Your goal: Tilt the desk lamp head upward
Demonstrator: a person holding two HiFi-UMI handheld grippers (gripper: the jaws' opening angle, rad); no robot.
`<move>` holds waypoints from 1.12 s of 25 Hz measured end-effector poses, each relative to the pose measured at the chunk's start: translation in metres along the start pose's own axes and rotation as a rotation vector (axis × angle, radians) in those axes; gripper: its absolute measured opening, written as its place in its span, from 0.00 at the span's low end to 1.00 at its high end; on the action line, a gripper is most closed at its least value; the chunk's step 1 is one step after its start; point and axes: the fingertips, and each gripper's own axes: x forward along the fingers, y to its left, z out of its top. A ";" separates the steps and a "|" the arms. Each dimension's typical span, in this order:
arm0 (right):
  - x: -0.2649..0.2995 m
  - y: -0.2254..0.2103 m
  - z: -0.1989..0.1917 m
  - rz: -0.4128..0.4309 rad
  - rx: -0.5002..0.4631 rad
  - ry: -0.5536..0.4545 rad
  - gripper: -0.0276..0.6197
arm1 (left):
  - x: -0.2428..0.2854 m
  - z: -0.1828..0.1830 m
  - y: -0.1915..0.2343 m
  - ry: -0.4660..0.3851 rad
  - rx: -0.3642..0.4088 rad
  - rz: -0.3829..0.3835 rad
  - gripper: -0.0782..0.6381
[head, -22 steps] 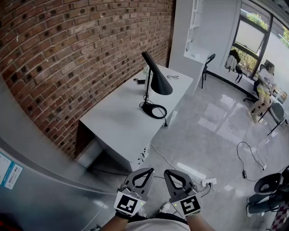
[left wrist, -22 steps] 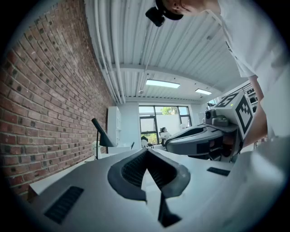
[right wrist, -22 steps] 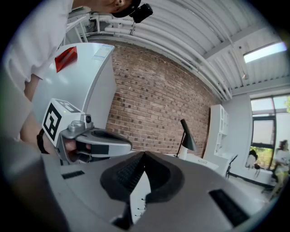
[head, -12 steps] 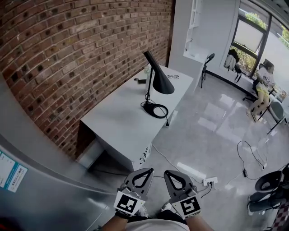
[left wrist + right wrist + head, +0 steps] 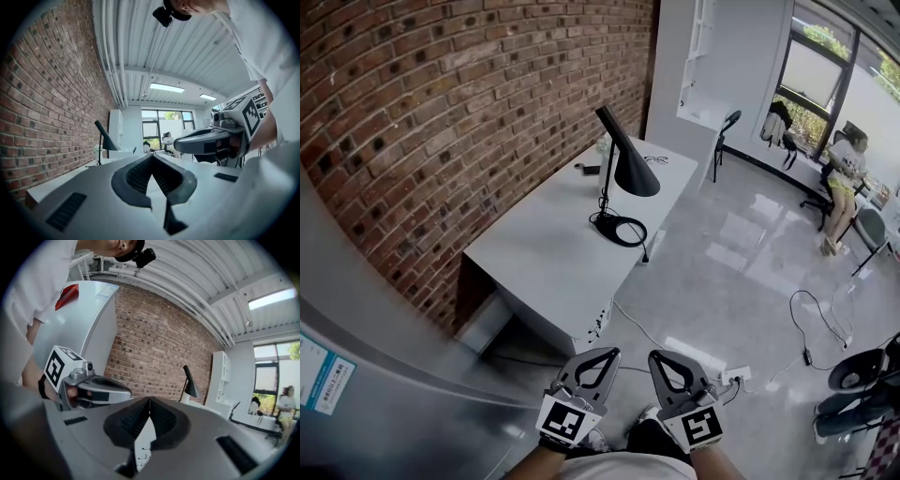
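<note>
Bench (image 5: 544, 253) well ahead; lamp head (image 5: 633, 173) likely light, stiff joint, I'd grab its rim. My left hand-held gripper (image 5: 602, 356) and right hand-held gripper (image 5: 661, 358) clenched, empty.

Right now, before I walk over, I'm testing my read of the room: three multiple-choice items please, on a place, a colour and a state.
1. The desk lamp stands: A on the floor; B on the white desk by the brick wall; C on a chair.
2. The lamp is: A white; B red; C black.
3. The left gripper and right gripper are: A both shut, empty; B both open; C holding the lamp.
B: it rests on the desktop. C: all of it is black. A: in each gripper view the jaw tips meet, nothing between.
</note>
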 end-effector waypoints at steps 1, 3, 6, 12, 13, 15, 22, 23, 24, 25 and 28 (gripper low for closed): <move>-0.001 -0.013 -0.003 -0.031 0.005 0.008 0.07 | 0.004 0.000 0.001 -0.002 0.003 -0.003 0.12; -0.004 -0.043 -0.007 -0.090 0.013 0.021 0.07 | 0.012 -0.004 0.004 0.009 0.007 -0.005 0.12; -0.004 -0.083 -0.013 -0.136 -0.004 0.039 0.07 | 0.031 -0.005 0.004 0.021 0.008 -0.005 0.12; 0.028 -0.134 -0.023 -0.083 -0.018 0.009 0.07 | 0.091 -0.003 0.016 0.021 0.014 0.018 0.12; 0.033 -0.144 -0.022 -0.070 -0.019 0.000 0.07 | 0.104 -0.001 0.016 0.018 0.019 0.020 0.12; 0.041 -0.168 -0.027 -0.051 -0.026 0.012 0.07 | 0.132 0.005 0.015 0.006 0.028 0.026 0.12; 0.075 -0.234 -0.035 0.055 -0.017 -0.019 0.07 | 0.205 0.000 0.024 0.019 0.010 0.119 0.12; 0.078 -0.240 -0.036 0.072 -0.018 -0.021 0.07 | 0.213 0.001 0.027 0.020 0.011 0.136 0.12; 0.080 -0.245 -0.037 0.090 -0.011 -0.031 0.07 | 0.221 0.001 0.027 0.020 0.018 0.150 0.12; 0.081 -0.250 -0.038 0.107 0.000 -0.044 0.07 | 0.228 0.001 0.027 0.023 0.026 0.162 0.12; 0.087 -0.263 -0.044 0.146 0.012 -0.066 0.07 | 0.248 -0.002 0.024 0.040 0.041 0.186 0.12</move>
